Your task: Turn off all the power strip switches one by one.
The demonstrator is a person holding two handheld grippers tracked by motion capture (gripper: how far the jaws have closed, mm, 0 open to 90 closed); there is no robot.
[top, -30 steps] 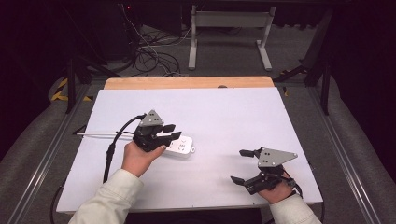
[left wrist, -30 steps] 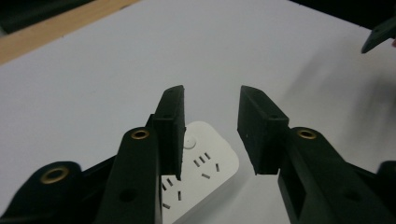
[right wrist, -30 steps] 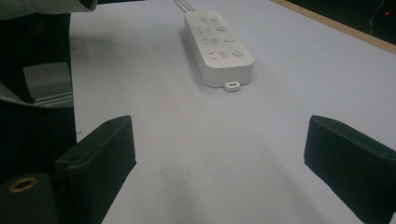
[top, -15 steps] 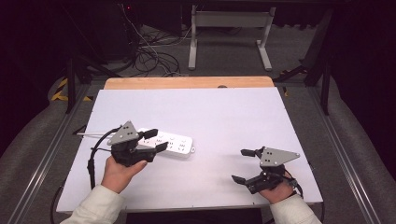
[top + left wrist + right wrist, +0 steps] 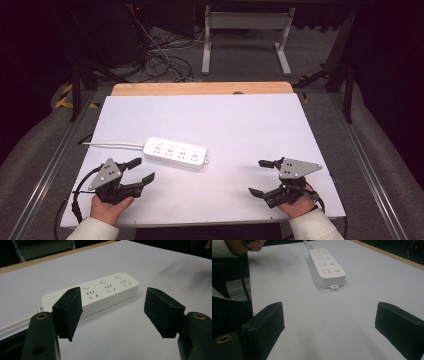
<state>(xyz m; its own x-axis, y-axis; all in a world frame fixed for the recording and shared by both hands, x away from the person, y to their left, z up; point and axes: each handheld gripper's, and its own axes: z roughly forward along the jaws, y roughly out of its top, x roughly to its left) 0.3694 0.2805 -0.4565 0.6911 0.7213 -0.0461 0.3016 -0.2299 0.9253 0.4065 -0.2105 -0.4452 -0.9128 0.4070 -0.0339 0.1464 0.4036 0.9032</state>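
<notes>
The white table carries very little: a wooden strip along its far edge, and one white power strip lying flat left of the middle, nearer the near edge than the far one. Its cable runs off toward the left edge. The four sockets and their buttons face up, and nothing is plugged into any of them.

The left gripper sits near the near-left corner, just short of the strip and apart from it. Its jaws have just been opening and now stand wide, with only bare table between them; in the left gripper view the strip lies beyond the pads, untouched. The right gripper rests near the near-right corner, well apart from the strip, its jaws likewise spread with nothing in them; in the right gripper view the strip lies far ahead.

As a judgement, the placing looks done: the strip is set down and let go. What may remain is for both hands to clear off, or a fresh grasp if the strip needs straightening.
</notes>
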